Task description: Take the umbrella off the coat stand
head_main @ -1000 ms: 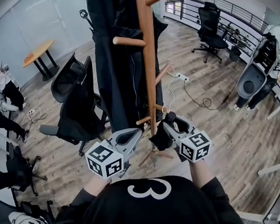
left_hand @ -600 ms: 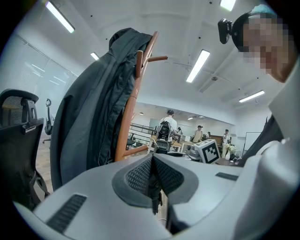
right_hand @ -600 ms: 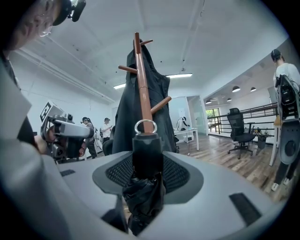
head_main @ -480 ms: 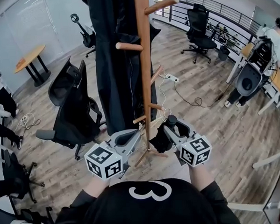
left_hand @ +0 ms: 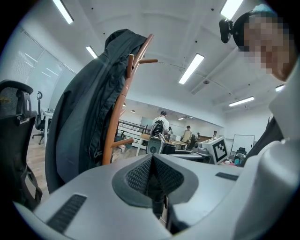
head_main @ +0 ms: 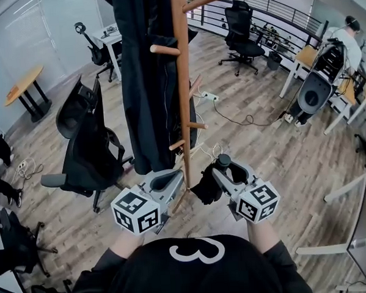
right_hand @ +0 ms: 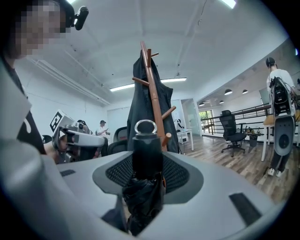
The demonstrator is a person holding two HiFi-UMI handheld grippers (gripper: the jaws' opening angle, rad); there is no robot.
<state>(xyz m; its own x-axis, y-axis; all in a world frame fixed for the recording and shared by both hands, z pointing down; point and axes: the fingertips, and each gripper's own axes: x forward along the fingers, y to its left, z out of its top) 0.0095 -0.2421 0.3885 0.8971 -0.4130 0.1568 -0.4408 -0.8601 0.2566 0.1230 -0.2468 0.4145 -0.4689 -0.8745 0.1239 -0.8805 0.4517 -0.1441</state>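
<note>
In the head view the wooden coat stand (head_main: 183, 100) rises just ahead of me, with a long black coat (head_main: 144, 83) hung on its left side. My right gripper (head_main: 219, 169) is shut on a folded black umbrella (head_main: 207, 185), held just right of the pole and clear of the pegs. In the right gripper view the umbrella's black handle (right_hand: 147, 152), with a metal ring on its end, stands between the jaws of my right gripper (right_hand: 147, 168), and the stand (right_hand: 153, 93) is behind it. My left gripper (head_main: 171, 178) (left_hand: 152, 177) is shut on nothing, left of the pole.
A black office chair (head_main: 88, 148) stands left of the stand, and another chair (head_main: 239, 32) is at the back right. A power strip with cables (head_main: 208, 97) lies on the wood floor. A round table (head_main: 22, 84) and people at desks line the room's edges.
The right gripper has drawn the umbrella a little back from the stand's lower pegs, towards me. The head view has swung, so the room has shifted. The left gripper has stayed in place.
</note>
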